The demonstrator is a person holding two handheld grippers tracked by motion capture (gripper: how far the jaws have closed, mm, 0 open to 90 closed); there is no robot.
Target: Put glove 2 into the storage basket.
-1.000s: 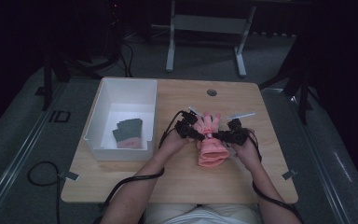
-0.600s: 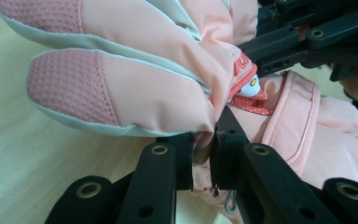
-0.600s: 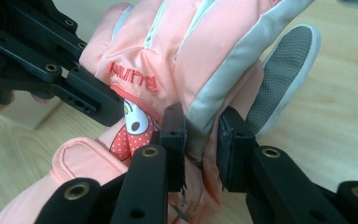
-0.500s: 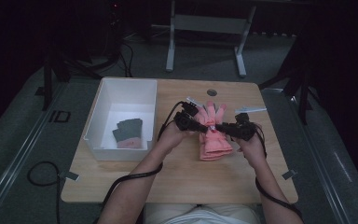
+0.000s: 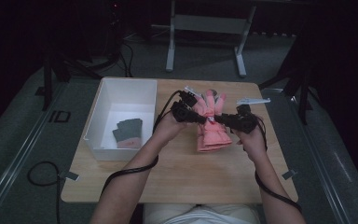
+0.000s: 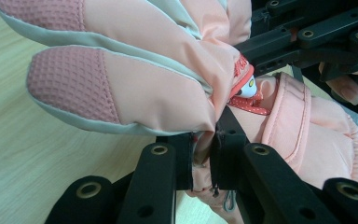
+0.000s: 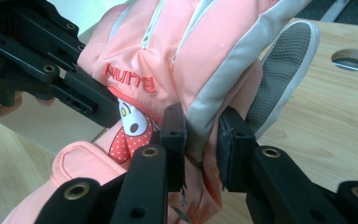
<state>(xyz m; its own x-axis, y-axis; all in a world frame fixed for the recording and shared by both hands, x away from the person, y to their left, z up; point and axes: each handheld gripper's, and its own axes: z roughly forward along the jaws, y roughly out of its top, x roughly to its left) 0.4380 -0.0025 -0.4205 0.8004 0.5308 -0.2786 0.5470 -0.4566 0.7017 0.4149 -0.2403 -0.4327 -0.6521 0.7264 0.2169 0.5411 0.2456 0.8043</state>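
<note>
While the white bin (image 5: pixel 121 100) sits just left of it, we see the pink glove (image 5: pixel 210 126) clamped by left gripper (image 5: pixel 200 119) and right gripper (image 5: pixel 220 120).

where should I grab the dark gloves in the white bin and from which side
Judging by the high view, the dark gloves lie flat on the floor of the white bin, near its front wall. Coming straight down from above looks best, since the walls block a sideways approach. Pinch across the cuff end, the edge with the pinkish trim, where the stacked fabric probably gives the jaws something to bite.
</note>
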